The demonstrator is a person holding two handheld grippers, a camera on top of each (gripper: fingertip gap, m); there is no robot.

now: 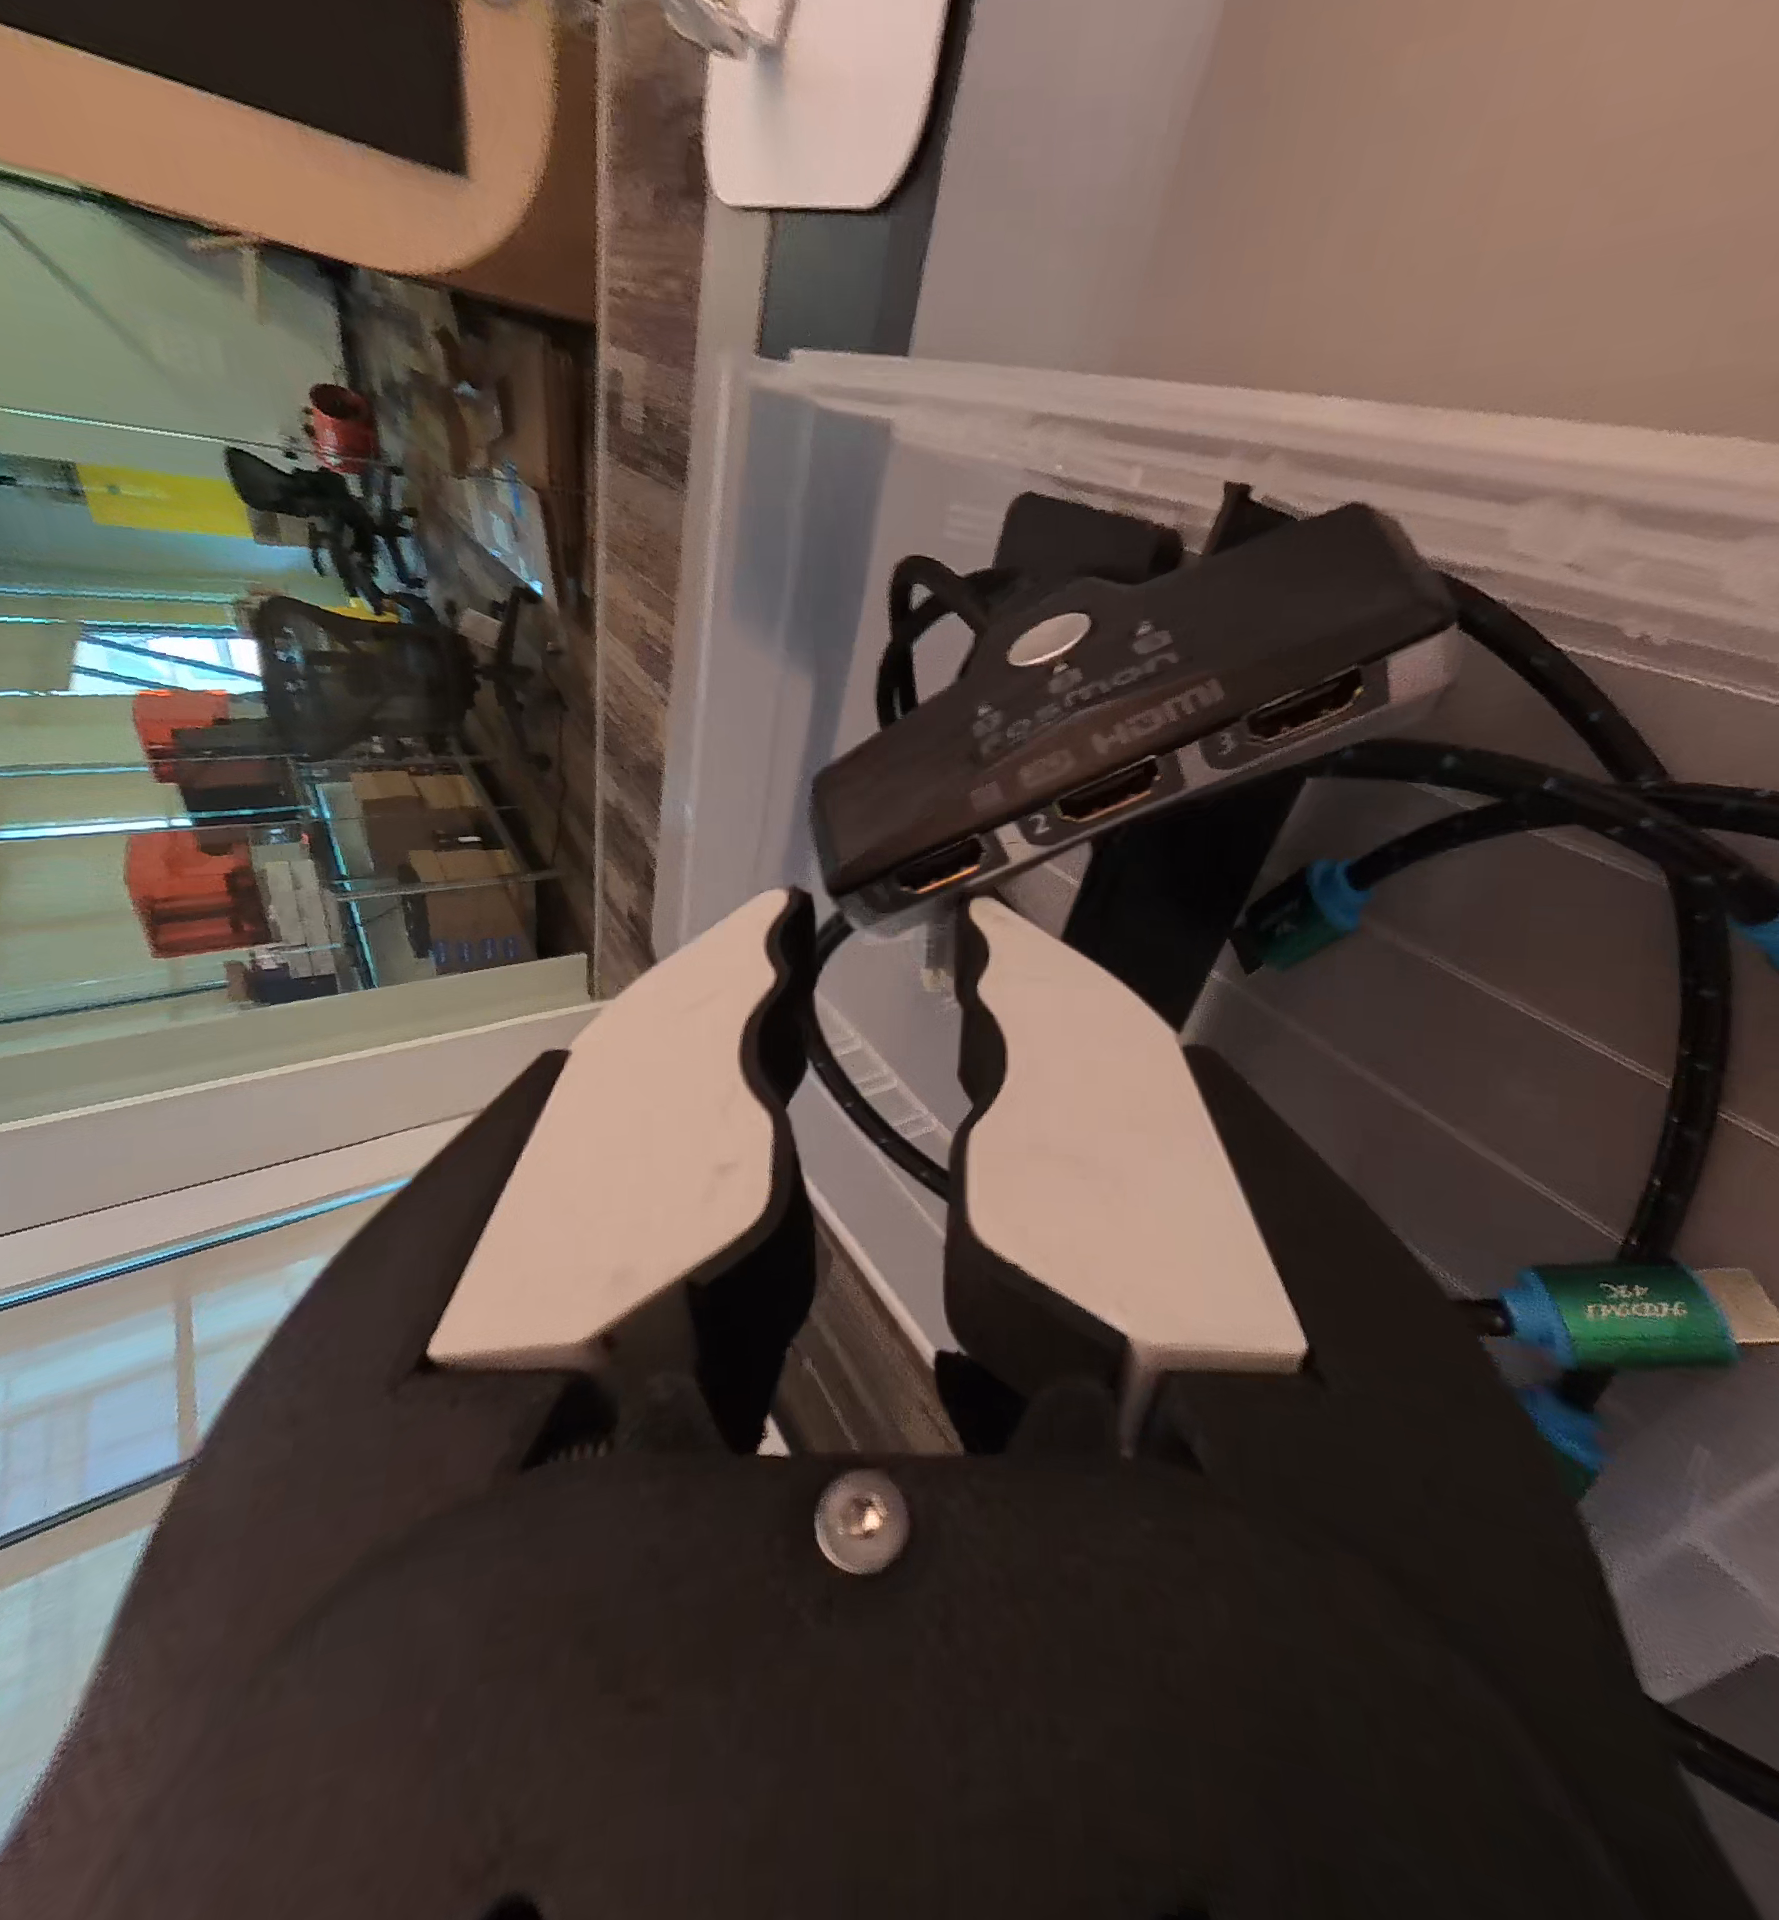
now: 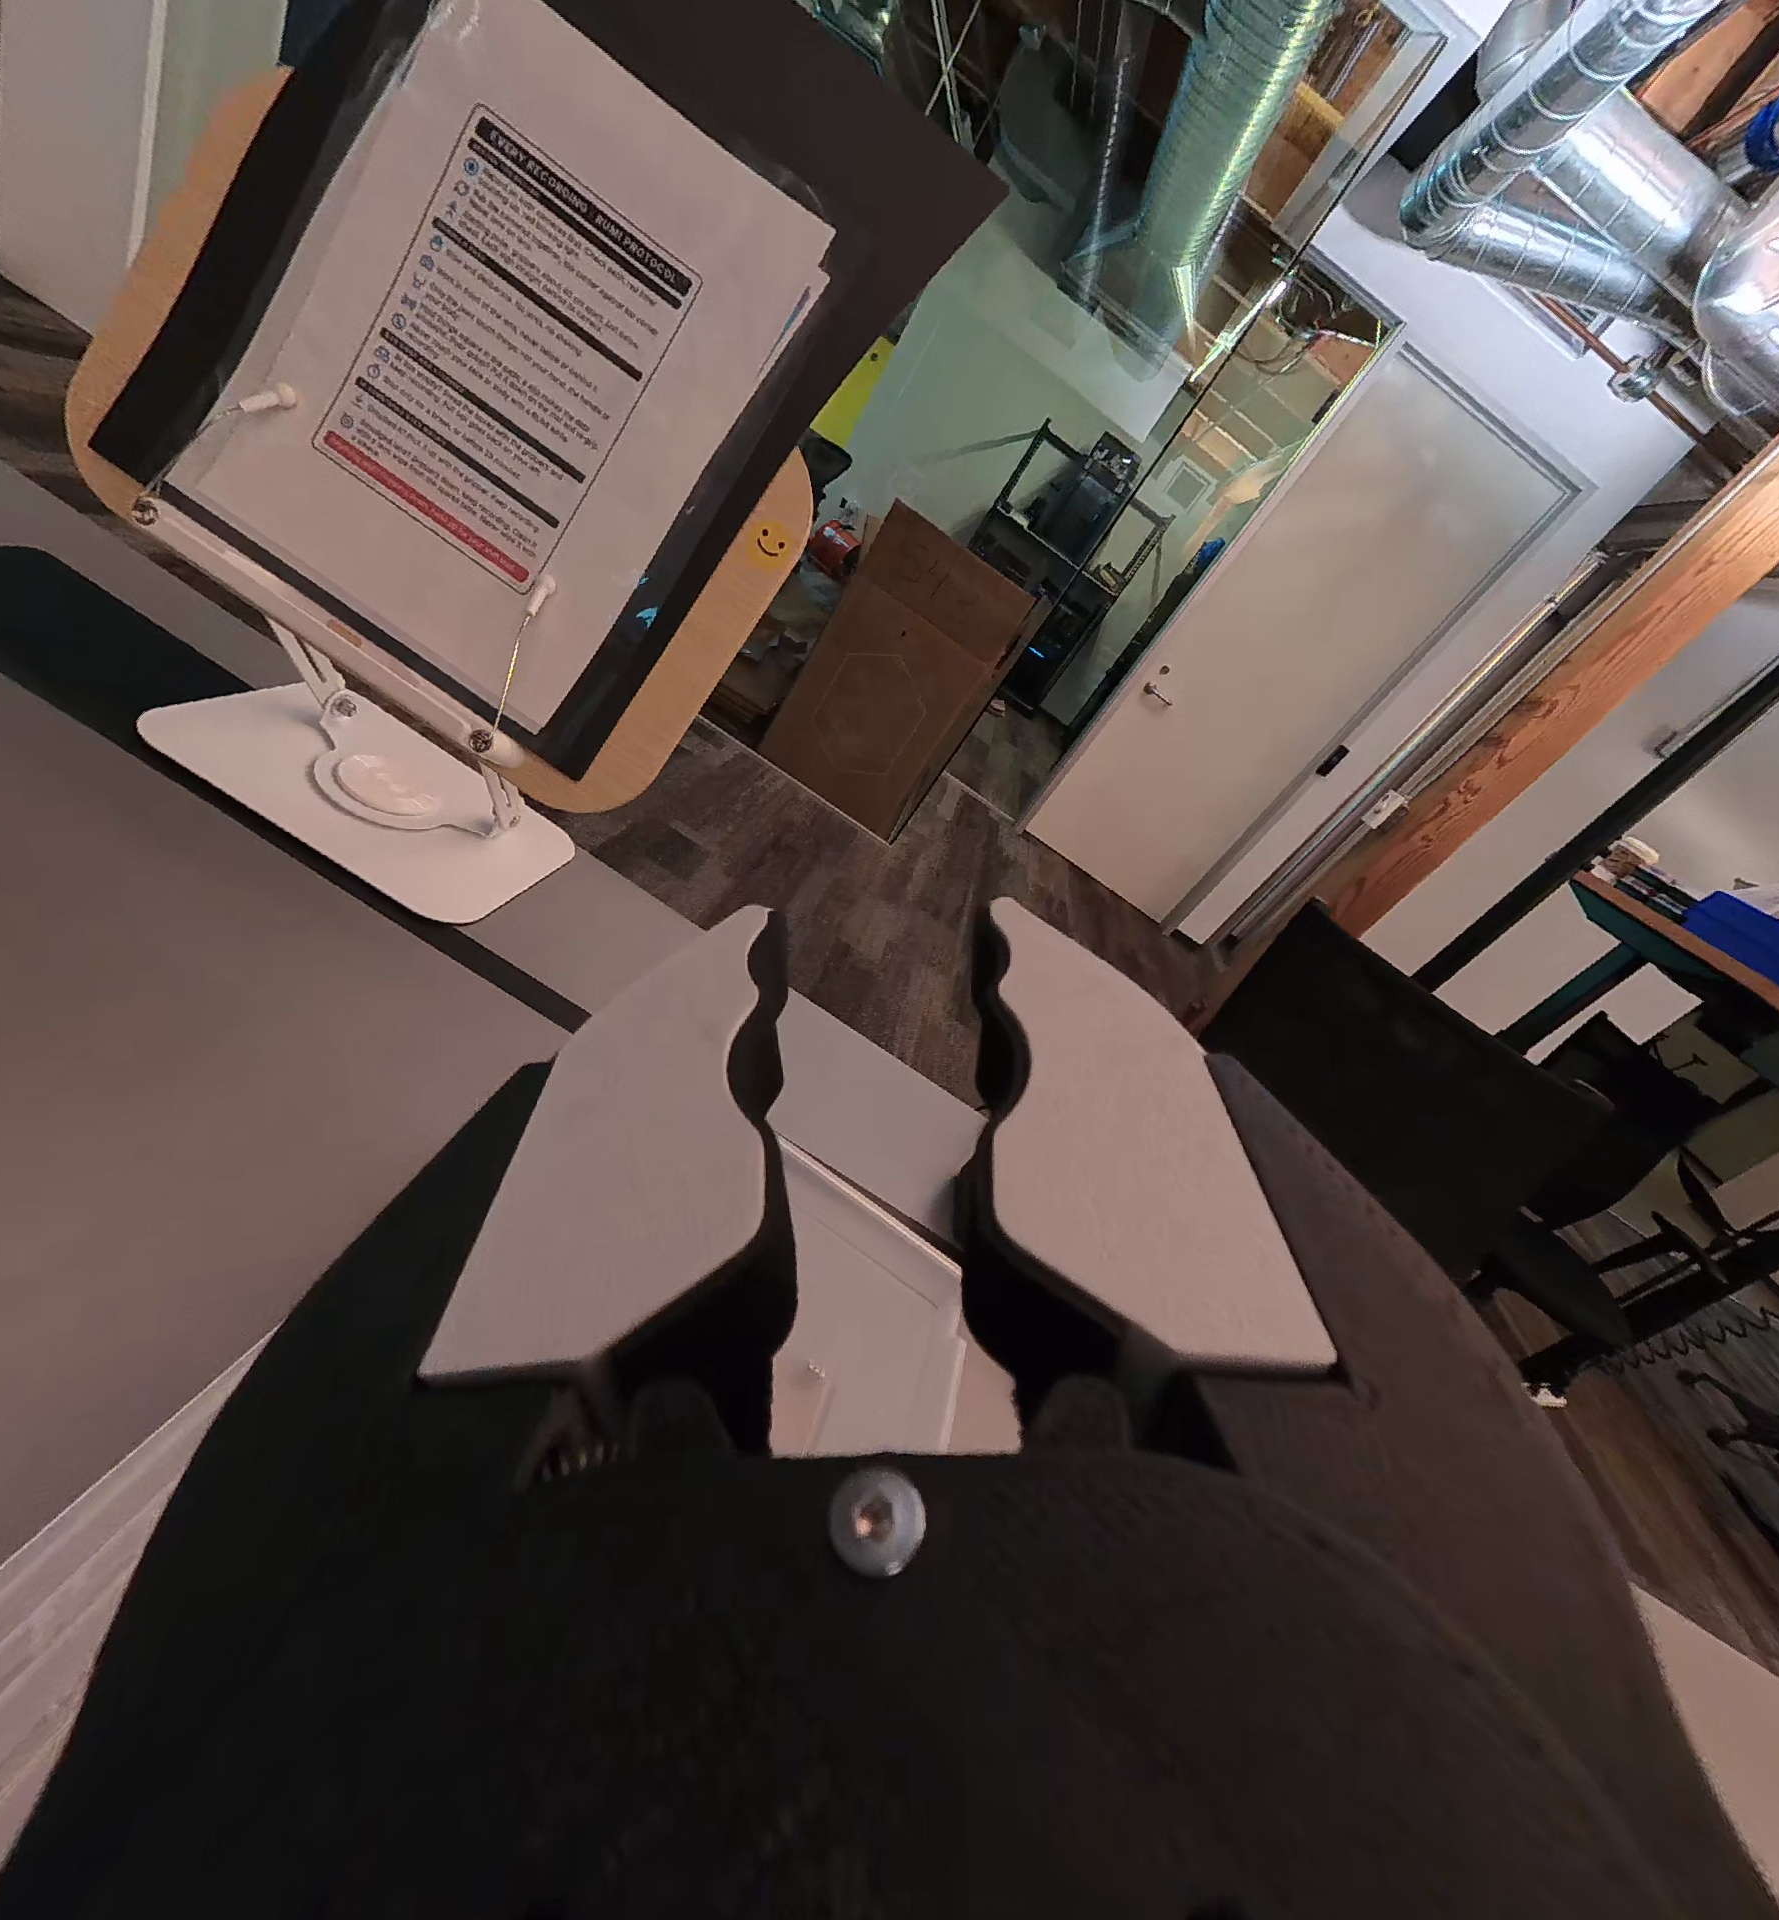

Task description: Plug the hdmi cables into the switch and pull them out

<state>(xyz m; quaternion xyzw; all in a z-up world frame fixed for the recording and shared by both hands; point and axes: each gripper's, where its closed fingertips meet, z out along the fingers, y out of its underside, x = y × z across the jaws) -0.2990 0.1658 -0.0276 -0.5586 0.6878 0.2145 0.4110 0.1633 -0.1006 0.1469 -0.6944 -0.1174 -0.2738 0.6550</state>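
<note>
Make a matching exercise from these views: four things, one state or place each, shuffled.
Things:
1. switch
2. green plug
3. left claw
4. paper stand

States or places:
A. open, empty, near the switch's end port
B. on the grey table, holding a printed sheet
C. loose in the clear bin, metal tip bare
D. all three front ports empty

Pairs: 1-D, 2-C, 3-A, 4-B

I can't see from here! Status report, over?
Left gripper open, empty, near switch. Right gripper open, empty, facing away. All three ports empty; green plug lies loose in bin.
</note>
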